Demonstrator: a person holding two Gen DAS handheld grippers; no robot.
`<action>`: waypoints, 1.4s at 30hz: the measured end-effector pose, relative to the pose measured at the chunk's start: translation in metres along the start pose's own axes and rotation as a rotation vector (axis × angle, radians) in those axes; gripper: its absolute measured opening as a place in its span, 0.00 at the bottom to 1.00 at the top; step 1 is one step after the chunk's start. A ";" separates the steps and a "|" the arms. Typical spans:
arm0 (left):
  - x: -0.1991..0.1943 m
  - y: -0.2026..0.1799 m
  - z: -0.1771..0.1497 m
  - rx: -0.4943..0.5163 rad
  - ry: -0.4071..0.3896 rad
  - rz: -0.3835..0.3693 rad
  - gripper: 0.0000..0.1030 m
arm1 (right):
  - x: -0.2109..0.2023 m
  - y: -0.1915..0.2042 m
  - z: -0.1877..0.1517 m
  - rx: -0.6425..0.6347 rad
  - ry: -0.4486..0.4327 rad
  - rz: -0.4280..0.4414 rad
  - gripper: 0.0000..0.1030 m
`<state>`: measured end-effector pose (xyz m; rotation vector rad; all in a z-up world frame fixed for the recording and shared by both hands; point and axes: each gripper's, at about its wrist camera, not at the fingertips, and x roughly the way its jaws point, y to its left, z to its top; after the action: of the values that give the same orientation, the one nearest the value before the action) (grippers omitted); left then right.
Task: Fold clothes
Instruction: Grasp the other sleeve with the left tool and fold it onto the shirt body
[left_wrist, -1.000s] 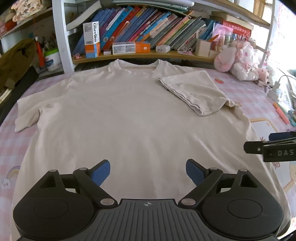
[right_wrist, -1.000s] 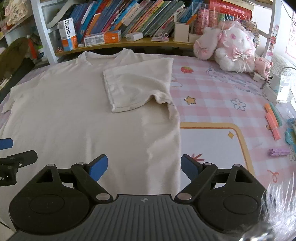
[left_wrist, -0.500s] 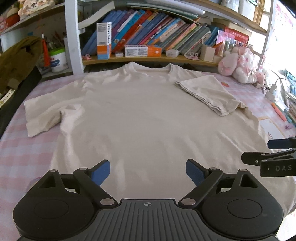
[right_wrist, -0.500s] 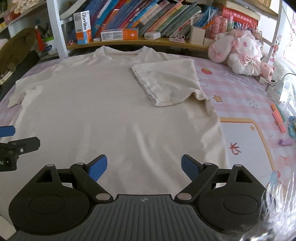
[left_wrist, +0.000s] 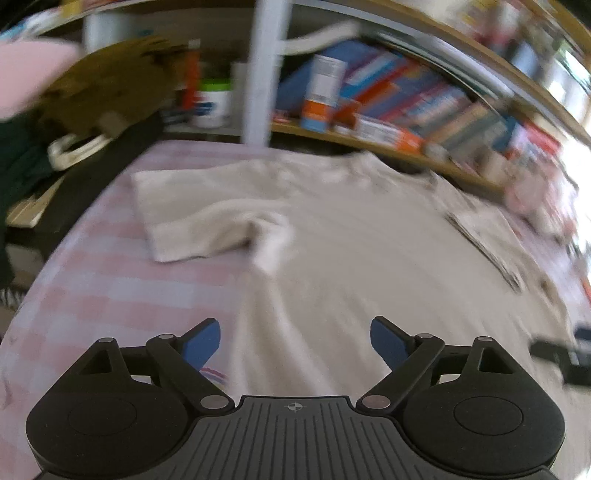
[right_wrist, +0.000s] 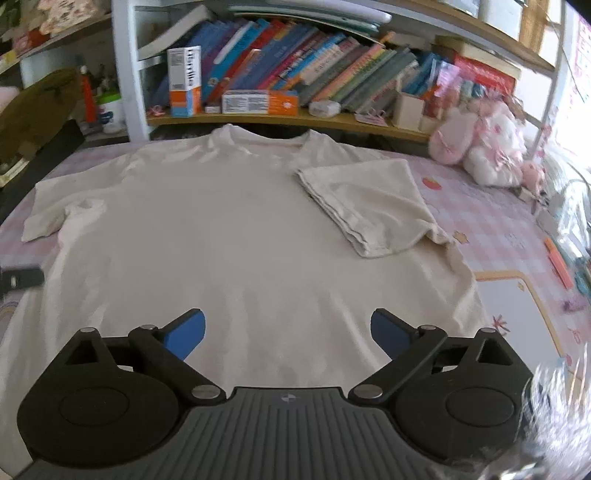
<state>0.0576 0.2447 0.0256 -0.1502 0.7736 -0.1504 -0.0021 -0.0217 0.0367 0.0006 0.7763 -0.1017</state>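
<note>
Cream short-sleeved cotton T-shirt (right_wrist: 229, 236) spread flat, front down or up unclear, on the pink checked desk (right_wrist: 491, 206), collar toward the bookshelf (right_wrist: 295, 118). Right sleeve (right_wrist: 369, 206) already folded in over the body; left sleeve (left_wrist: 192, 218) out flat, slightly bunched at the armpit, likely next to fold. Left hand-held gripper (left_wrist: 295, 341) over the shirt's left hem side, aimed toward that sleeve, jaws wide and closing slightly, nothing pinched. Right hand-held gripper (right_wrist: 288, 330) above the hem, jaws opening, only loose cloth below, none gripped.
</note>
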 end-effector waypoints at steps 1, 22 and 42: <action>0.003 0.009 0.003 -0.044 0.000 0.006 0.85 | 0.001 0.003 0.001 -0.008 0.002 0.005 0.95; 0.103 0.116 0.080 -0.381 -0.074 0.215 0.36 | 0.012 0.002 0.000 -0.049 0.057 -0.043 0.95; 0.097 -0.069 0.133 -0.104 -0.251 -0.079 0.00 | 0.030 -0.055 -0.002 0.045 0.091 -0.029 0.95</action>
<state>0.2142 0.1692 0.0659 -0.2929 0.5252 -0.1624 0.0124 -0.0788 0.0162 0.0363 0.8652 -0.1477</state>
